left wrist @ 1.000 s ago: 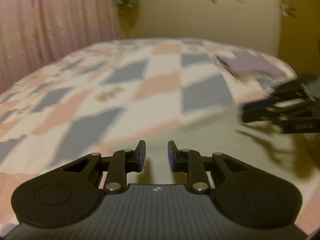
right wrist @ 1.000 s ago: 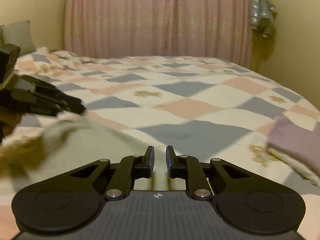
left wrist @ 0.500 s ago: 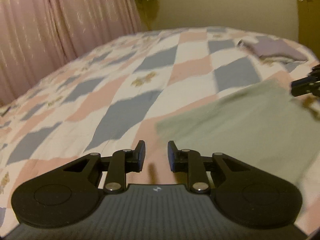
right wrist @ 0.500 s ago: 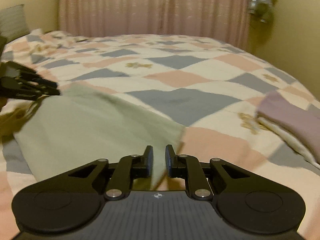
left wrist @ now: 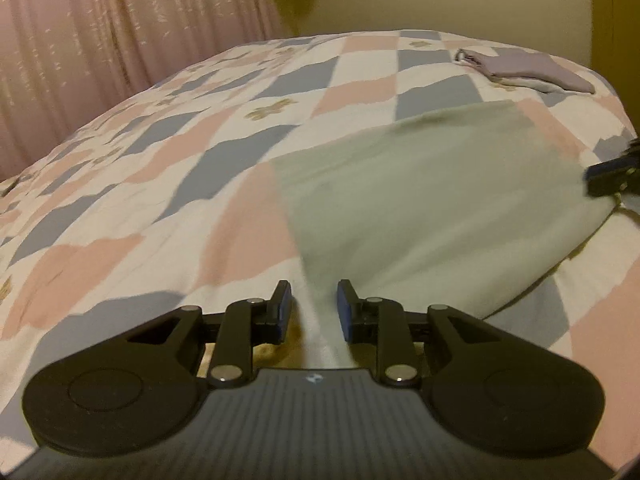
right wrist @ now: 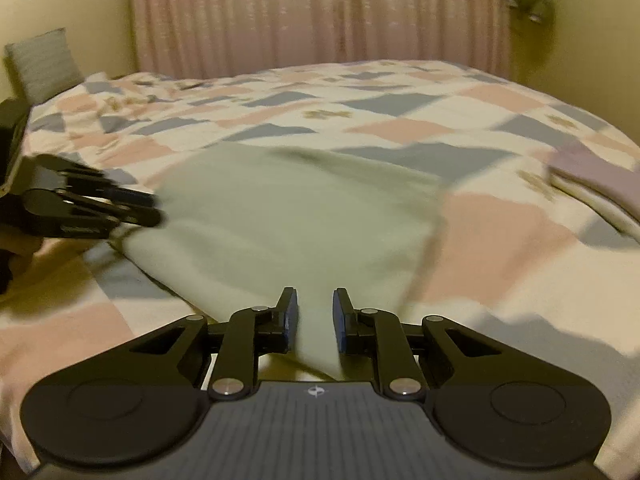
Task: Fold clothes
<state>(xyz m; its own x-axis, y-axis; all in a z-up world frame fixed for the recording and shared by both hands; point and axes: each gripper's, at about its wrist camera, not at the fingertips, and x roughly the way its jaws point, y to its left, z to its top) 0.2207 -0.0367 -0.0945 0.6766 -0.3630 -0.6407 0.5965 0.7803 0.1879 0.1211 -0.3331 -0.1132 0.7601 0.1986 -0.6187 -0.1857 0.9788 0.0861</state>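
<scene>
A pale green garment [left wrist: 432, 200] lies spread on the quilted bed [left wrist: 160, 184], filling the middle of both views; the left claw [left wrist: 312, 308] is clenched on its near corner, cloth running between the blue pads; the right claw [right wrist: 314, 316] likewise grasps the opposite near corner; folded lilac clothes [left wrist: 528, 70] rest at one o'clock in the left view; pink curtains [right wrist: 320, 12] hang at twelve o'clock in the right view.
</scene>
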